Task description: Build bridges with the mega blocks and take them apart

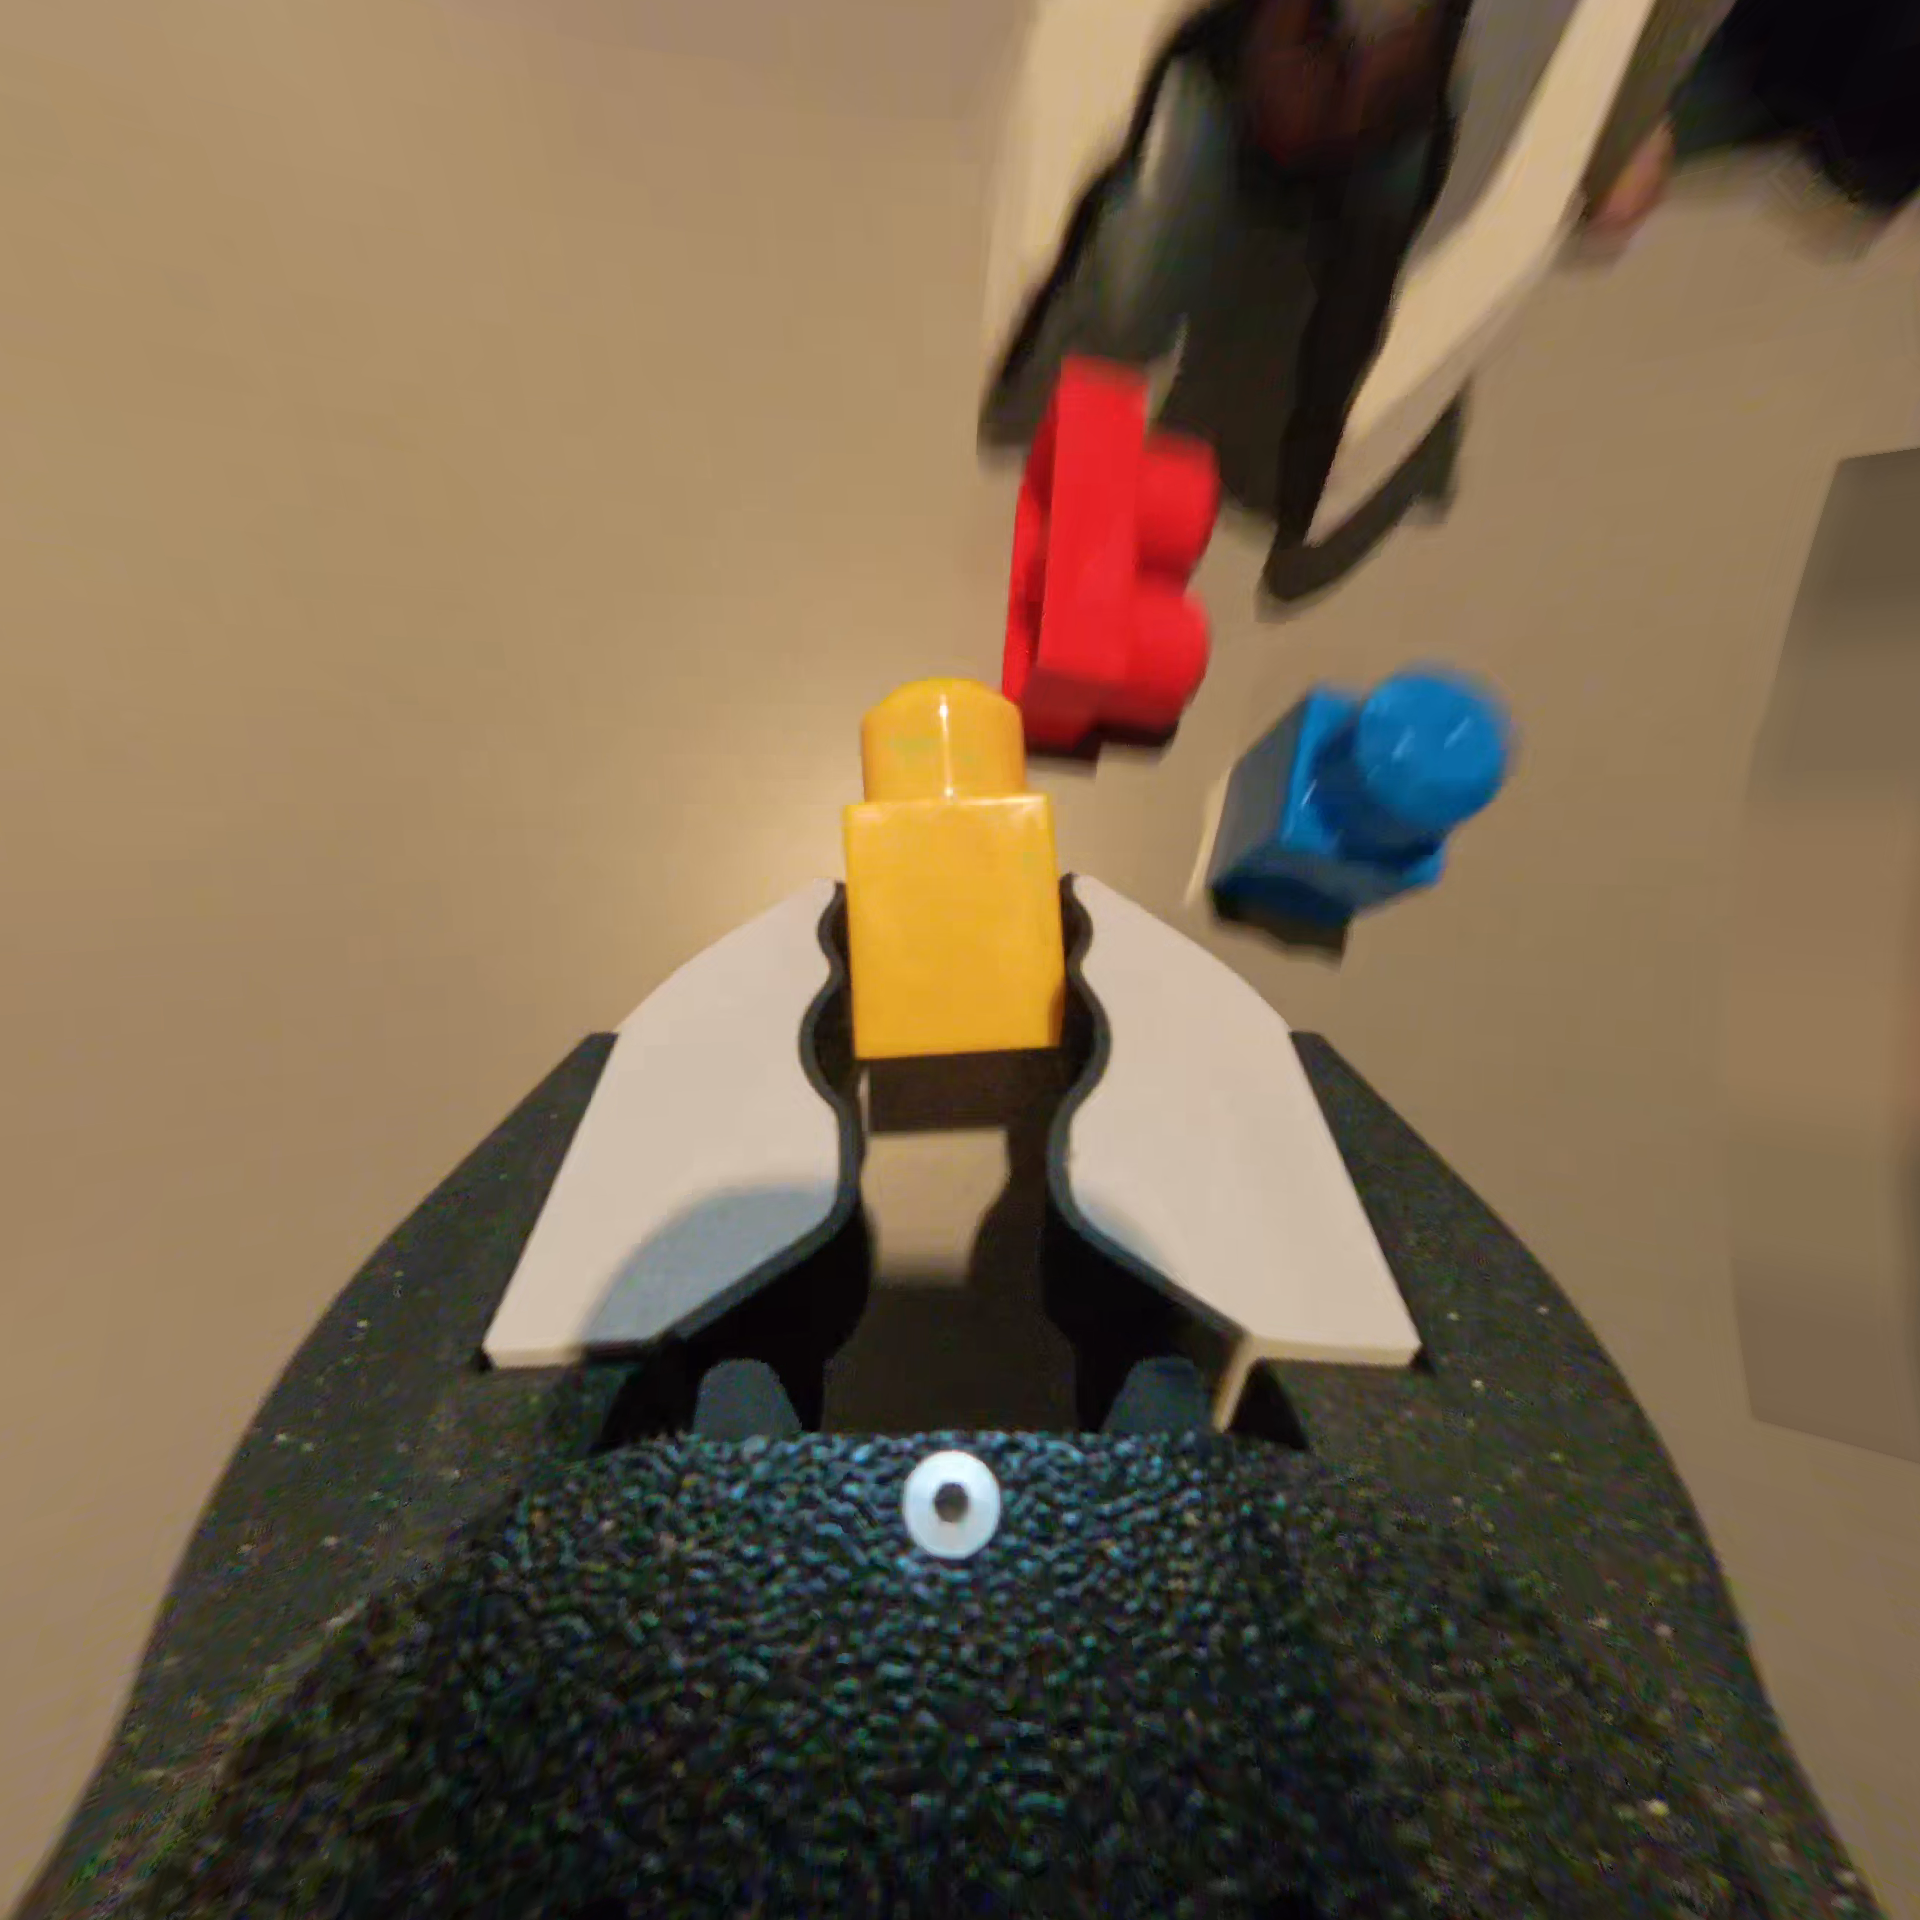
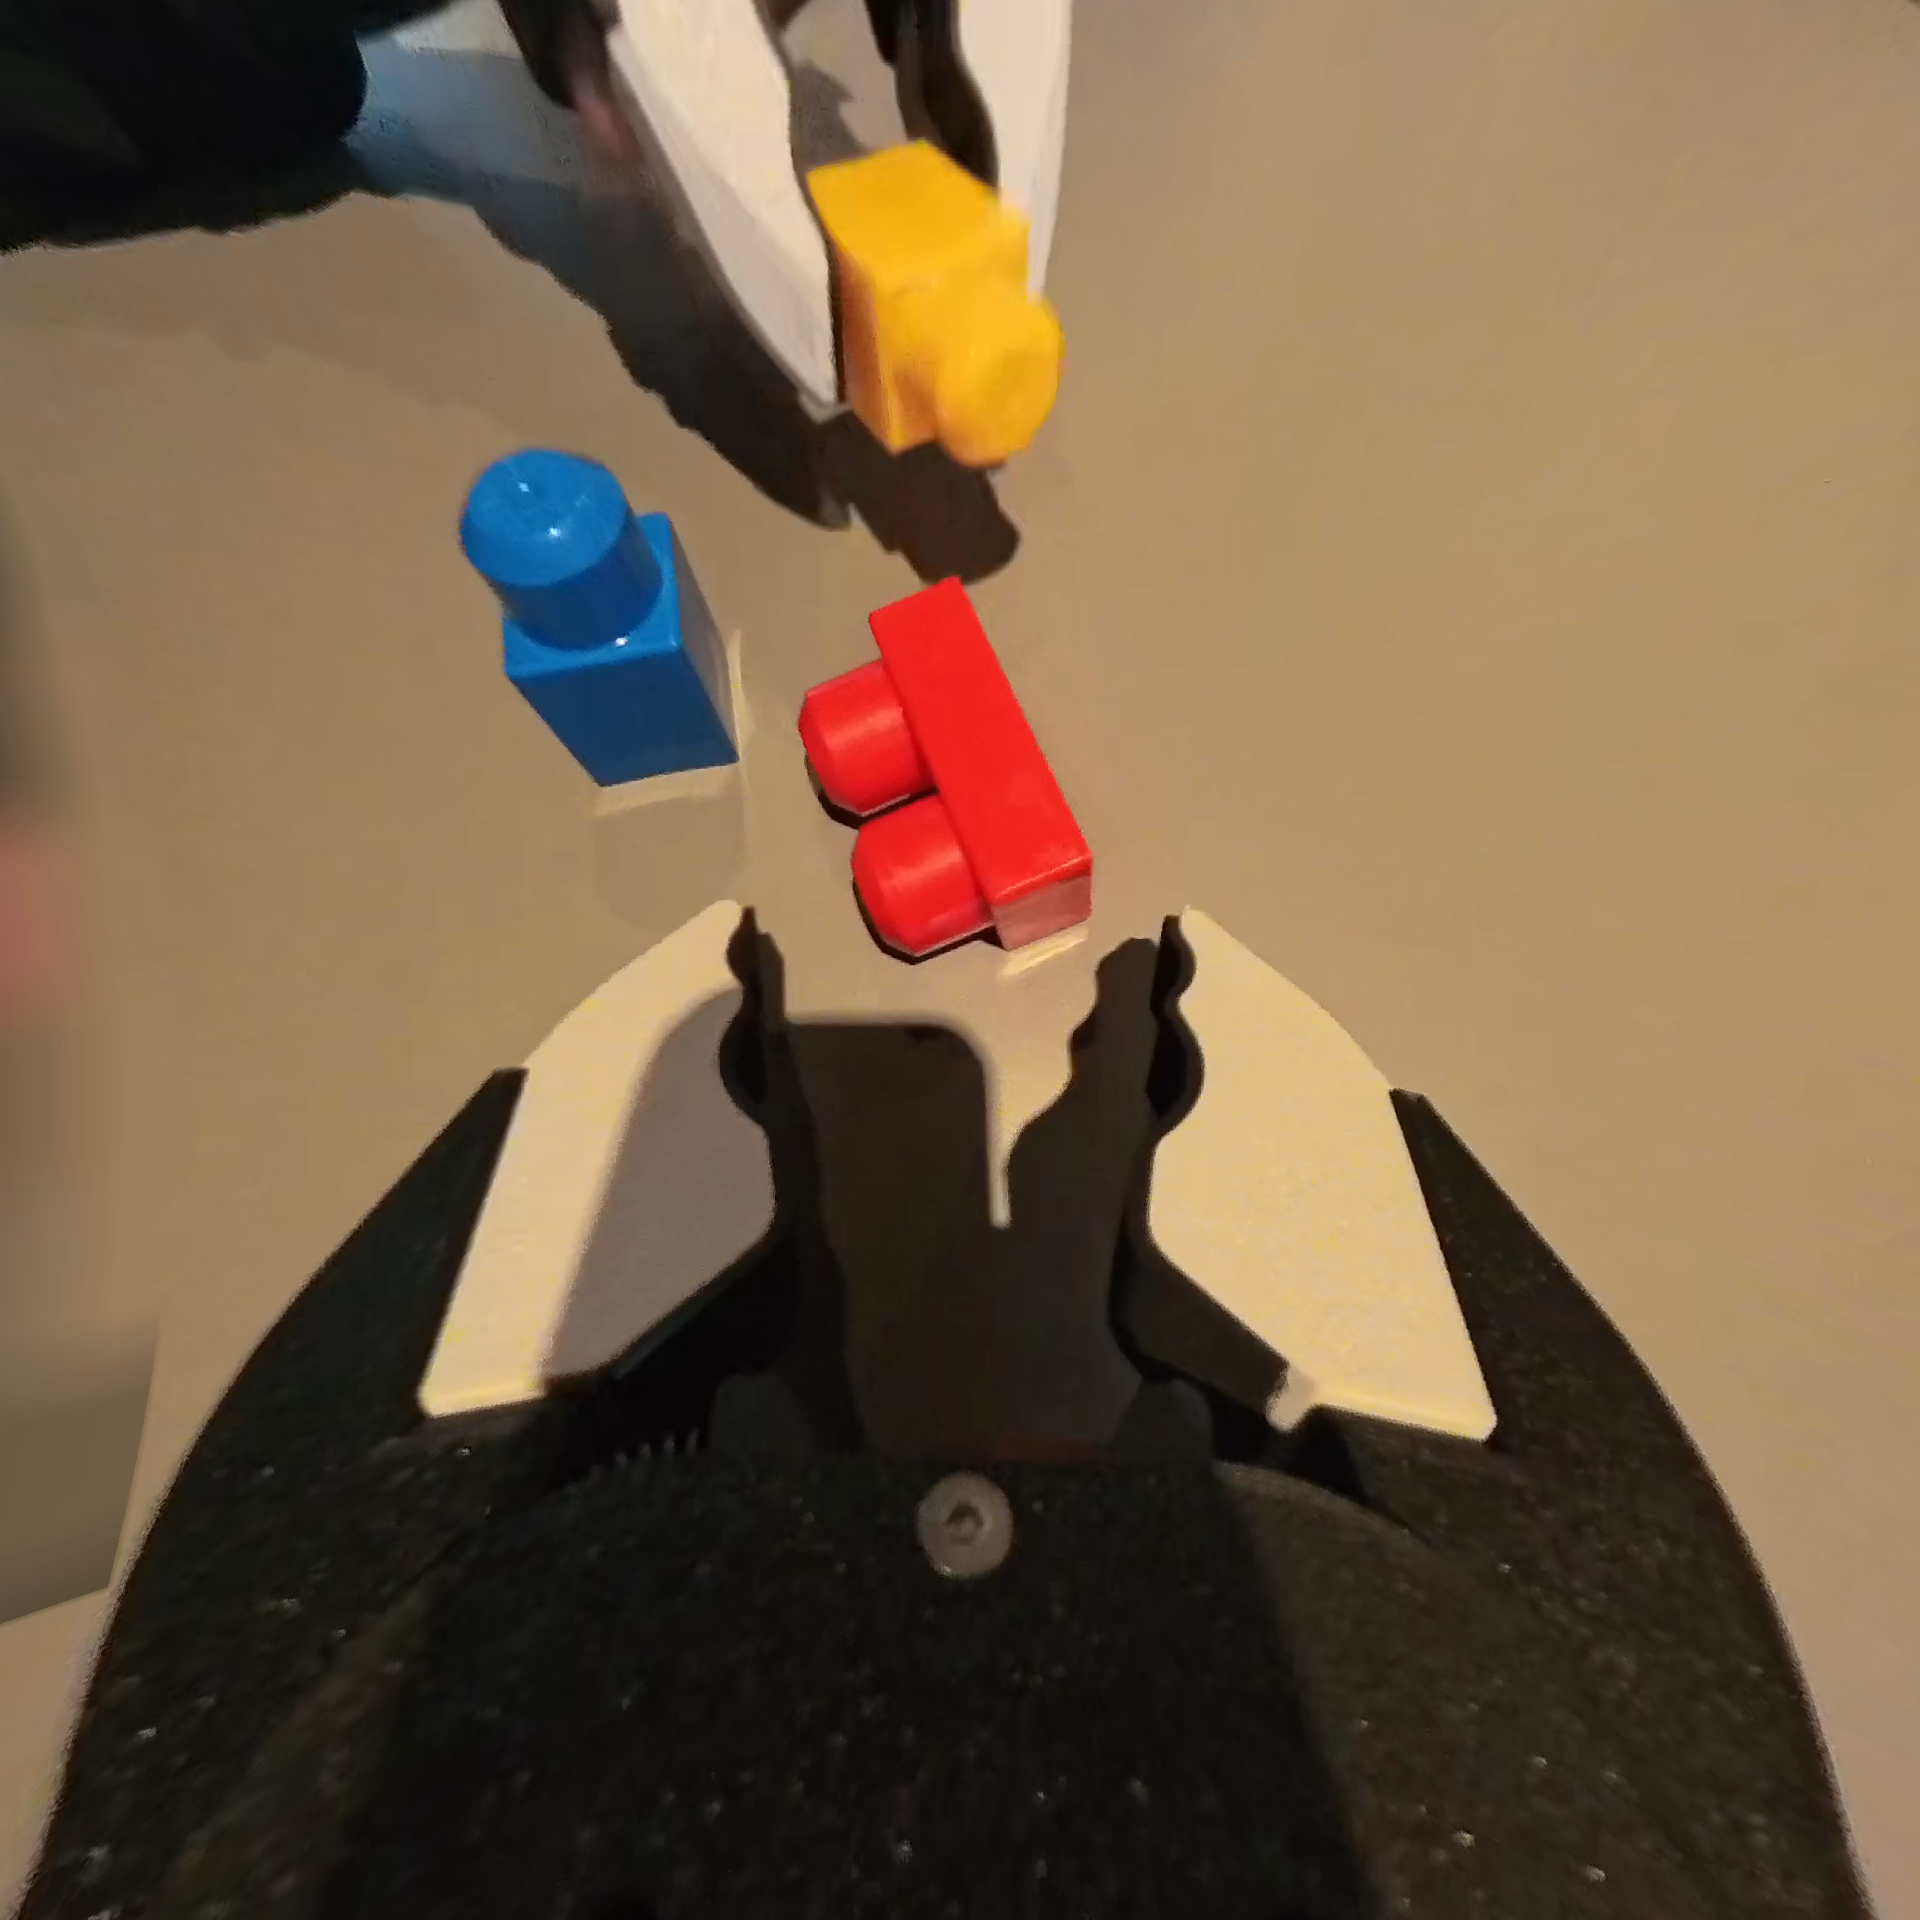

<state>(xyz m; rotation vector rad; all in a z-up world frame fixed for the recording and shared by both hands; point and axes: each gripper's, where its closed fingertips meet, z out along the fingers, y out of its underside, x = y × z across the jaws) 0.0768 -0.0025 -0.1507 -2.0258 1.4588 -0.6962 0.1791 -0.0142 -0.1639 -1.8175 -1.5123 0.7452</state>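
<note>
Left gripper (image 1: 956,935) clamps yellow block (image 1: 951,925) by its flat sides, above worktop (image 1: 416,520). Right gripper (image 2: 961,935) empty, spread. Red block (image 2: 966,769), blue block (image 2: 608,644) on worktop. Likely light, rigid, slick plastic; grip flat faces, not studs.

A red two-stud block (image 2: 951,774) is lying on its side on a tan table (image 2: 1455,623). Just before it, the right gripper (image 2: 961,935) is hovering with its jaws spread wide and empty. Beside the red block a blue single-stud block (image 2: 603,644) is standing upright. Beyond it, the left gripper (image 2: 925,301) is clamping a yellow block (image 2: 940,307) above the table.
</note>
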